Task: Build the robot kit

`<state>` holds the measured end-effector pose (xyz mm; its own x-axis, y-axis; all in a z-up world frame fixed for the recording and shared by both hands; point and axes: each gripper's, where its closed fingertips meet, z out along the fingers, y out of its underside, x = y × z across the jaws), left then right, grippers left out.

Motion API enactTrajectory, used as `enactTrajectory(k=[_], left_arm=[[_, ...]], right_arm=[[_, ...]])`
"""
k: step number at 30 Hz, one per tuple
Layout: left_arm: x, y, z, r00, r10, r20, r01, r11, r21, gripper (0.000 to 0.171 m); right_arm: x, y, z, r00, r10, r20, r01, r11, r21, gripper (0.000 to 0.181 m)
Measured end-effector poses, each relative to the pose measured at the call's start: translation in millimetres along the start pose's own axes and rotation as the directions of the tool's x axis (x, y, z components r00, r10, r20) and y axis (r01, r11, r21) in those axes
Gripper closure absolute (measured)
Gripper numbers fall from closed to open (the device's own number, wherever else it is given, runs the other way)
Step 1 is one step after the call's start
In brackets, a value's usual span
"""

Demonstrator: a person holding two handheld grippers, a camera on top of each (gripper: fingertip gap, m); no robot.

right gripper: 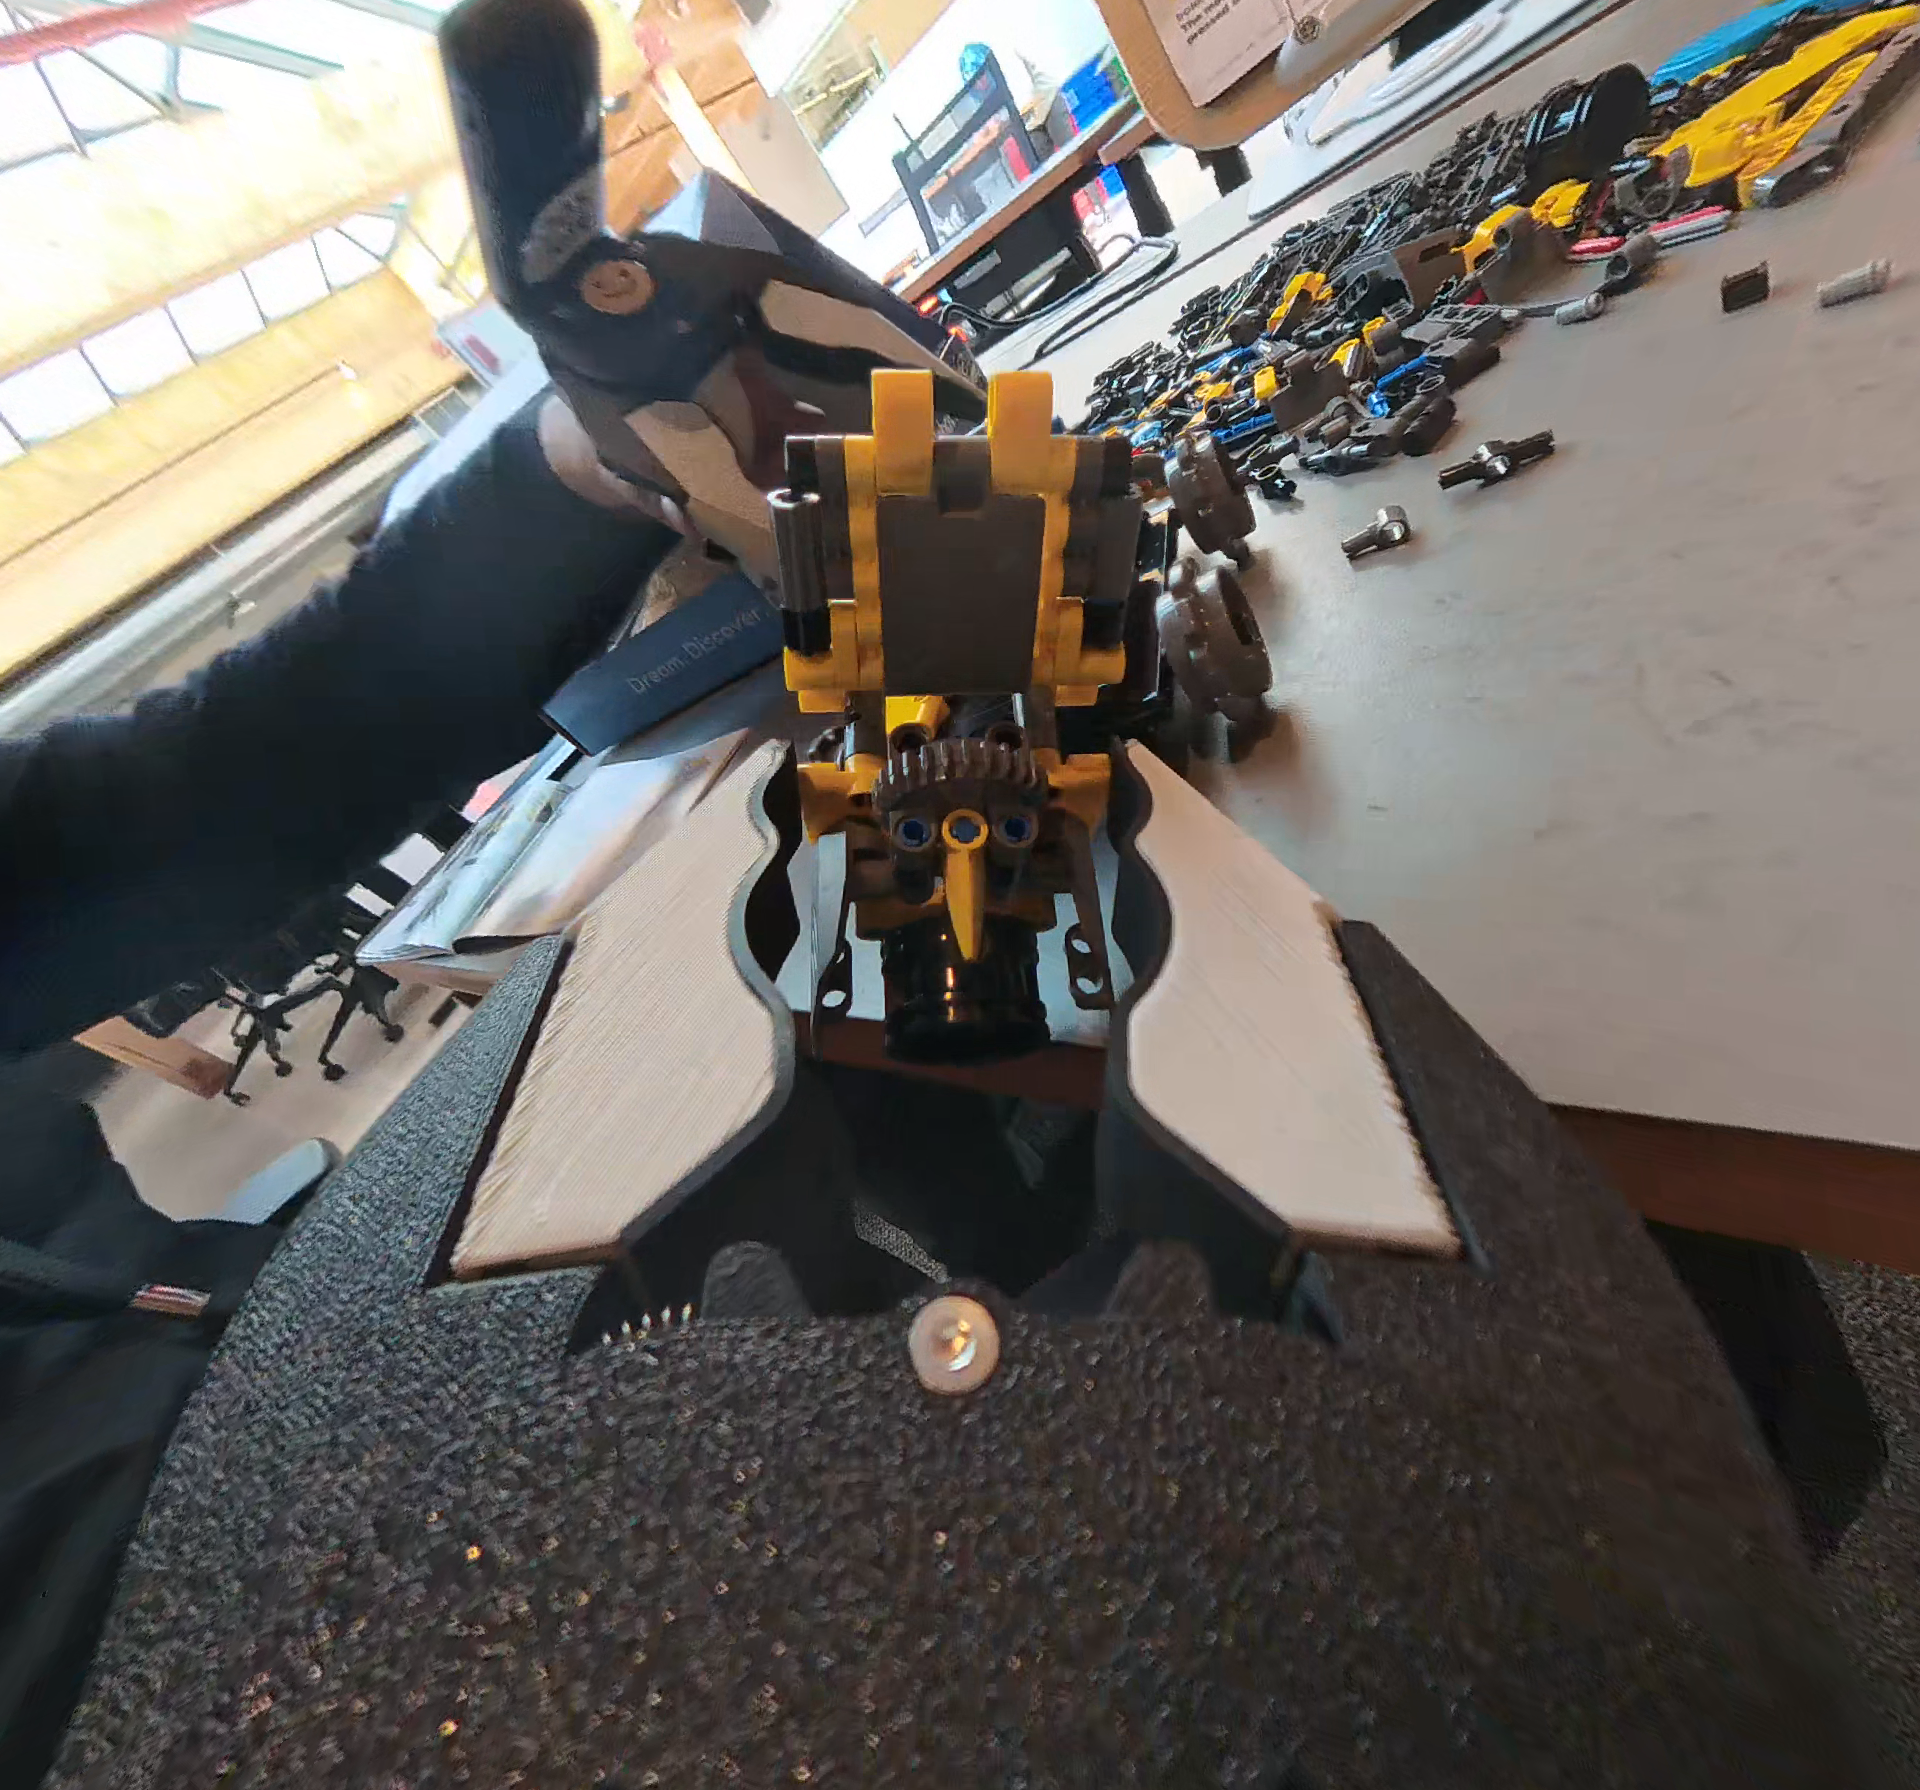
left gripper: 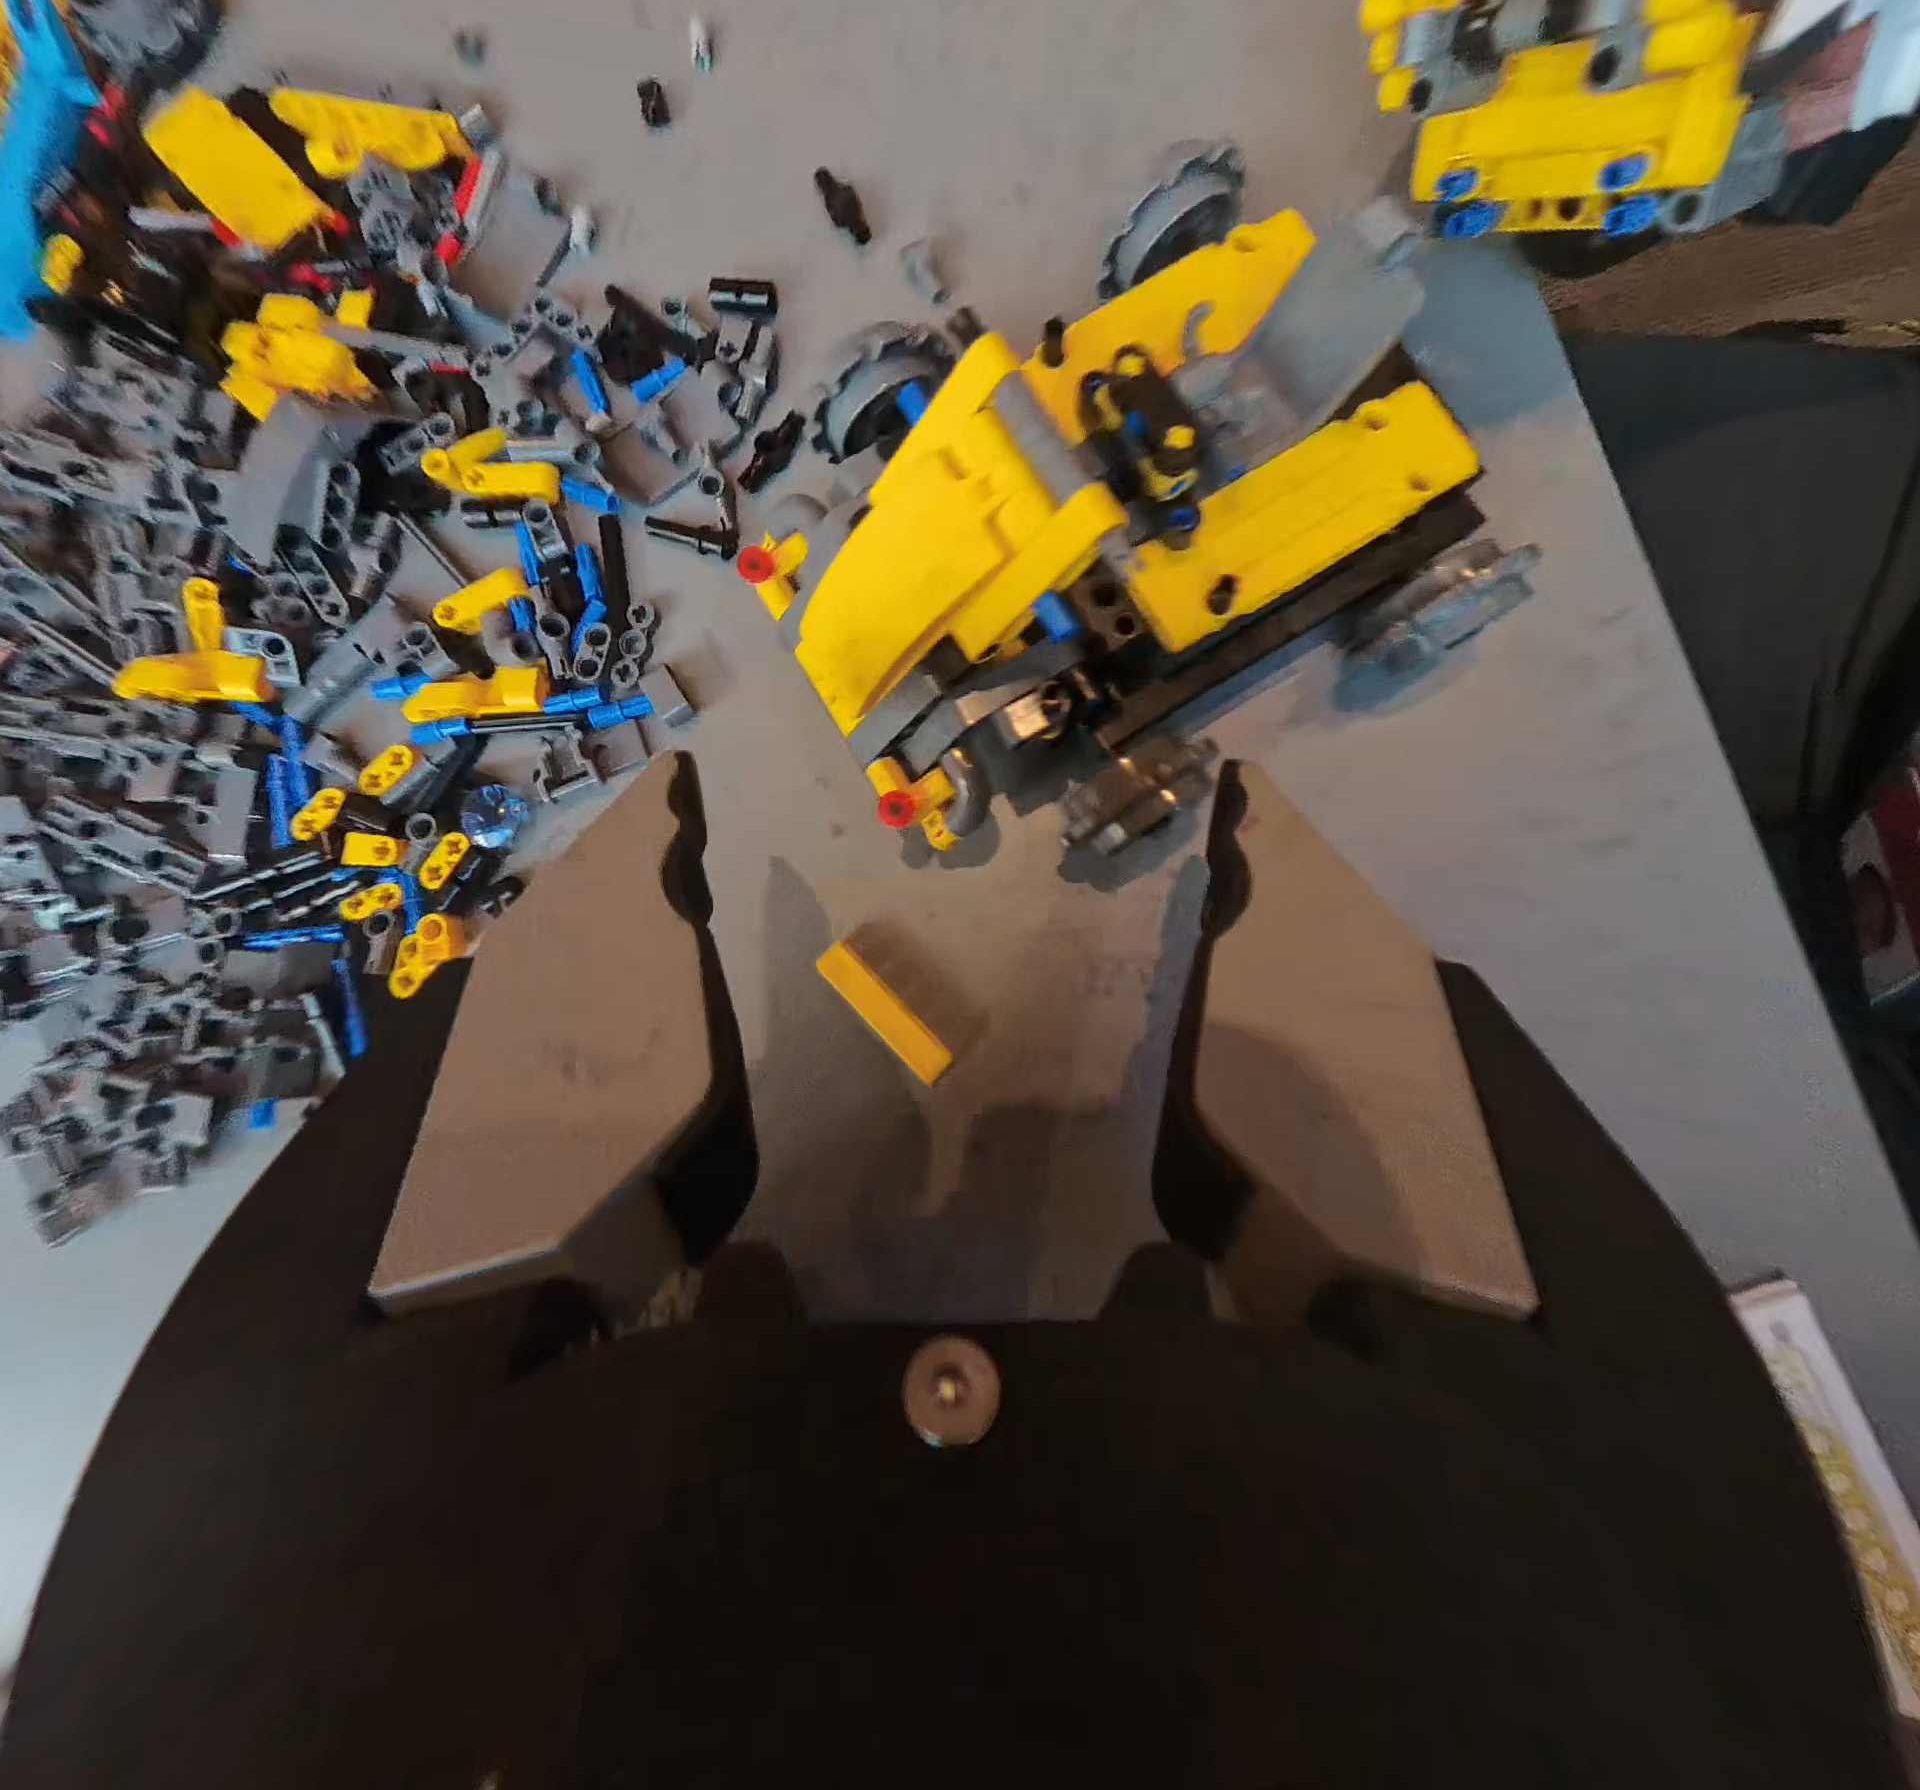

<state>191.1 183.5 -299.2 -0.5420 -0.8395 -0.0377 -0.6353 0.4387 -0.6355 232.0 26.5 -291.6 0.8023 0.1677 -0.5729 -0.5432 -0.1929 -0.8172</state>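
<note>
The left wrist camera is looking steeply down from close above the grey table (left gripper: 1351, 909), facing the yellow toy vehicle (left gripper: 1091, 535) just ahead. The right wrist camera is sitting low at the table's (right gripper: 1558, 805) edge, tilted, facing the same vehicle (right gripper: 956, 618) end-on and very near. Both are taking in the vehicle and the loose brick pile (left gripper: 260, 701) (right gripper: 1351, 369) beside it.

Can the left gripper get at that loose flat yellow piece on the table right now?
Probably yes: the left gripper is open and the yellow piece lies bare on the table between its fingers.
</note>
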Motion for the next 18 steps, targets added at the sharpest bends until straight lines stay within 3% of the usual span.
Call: enactTrajectory(k=[6,13,18], left_arm=[[1,-9,20,0.994,0.022,-0.104,-0.008,0.99,0.14,0.073],[11,-7,46,0.989,0.096,-0.114,-0.085,0.991,0.099,0.069],[12,-12,49,0.99,0.082,-0.117,-0.063,0.985,0.161,0.068]], right_arm=[[4,-1,7,0.992,-0.075,-0.1,0.074,0.997,-0.017,0.124],[3,3,26,0.951,-0.239,-0.198,0.221,0.969,-0.108,0.124],[6,5,28,0.931,-0.284,-0.228,0.256,0.956,-0.143,0.124]])
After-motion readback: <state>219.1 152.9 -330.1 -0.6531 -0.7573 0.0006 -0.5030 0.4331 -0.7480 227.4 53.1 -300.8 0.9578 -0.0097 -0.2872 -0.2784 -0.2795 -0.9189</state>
